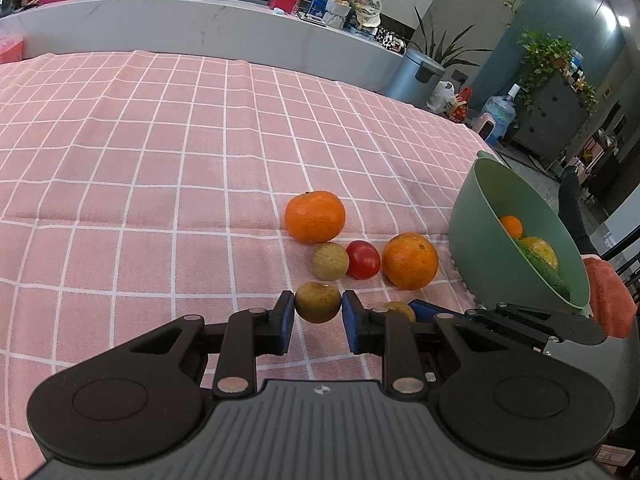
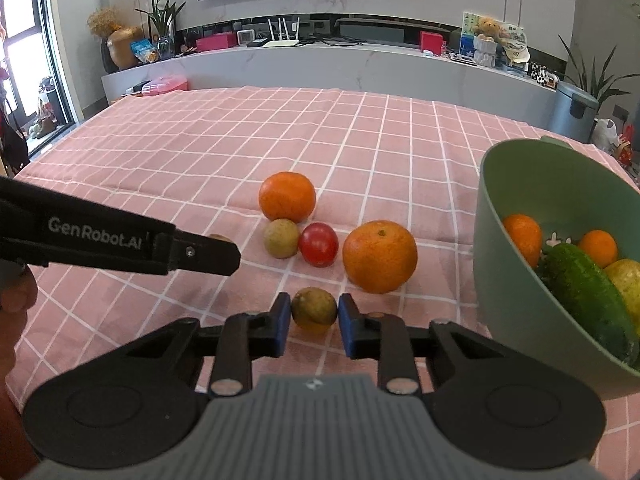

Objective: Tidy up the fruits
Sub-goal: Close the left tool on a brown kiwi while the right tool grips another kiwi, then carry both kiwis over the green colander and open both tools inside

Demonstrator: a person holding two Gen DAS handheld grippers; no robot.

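Observation:
On the pink checked cloth (image 1: 160,160) lie two oranges (image 1: 315,217) (image 1: 410,261), a red tomato (image 1: 363,259) and small brown-green fruits (image 1: 330,261). My left gripper (image 1: 318,309) is shut on one small brown fruit (image 1: 318,302). My right gripper (image 2: 314,313) is shut on another small brown fruit (image 2: 314,310); it also shows in the left wrist view (image 1: 400,310). A green bowl (image 2: 520,312) at the right, tilted toward me, holds small oranges (image 2: 522,238), a cucumber (image 2: 584,296) and a yellow fruit (image 2: 628,280). The left gripper's arm (image 2: 120,240) crosses the right wrist view.
A grey counter (image 2: 360,68) with boxes, a router and a teddy bear runs behind the table. A metal bin (image 2: 572,112), plants and a water bottle (image 1: 498,114) stand beyond the table's right edge. An orange cloth (image 1: 608,300) lies behind the bowl.

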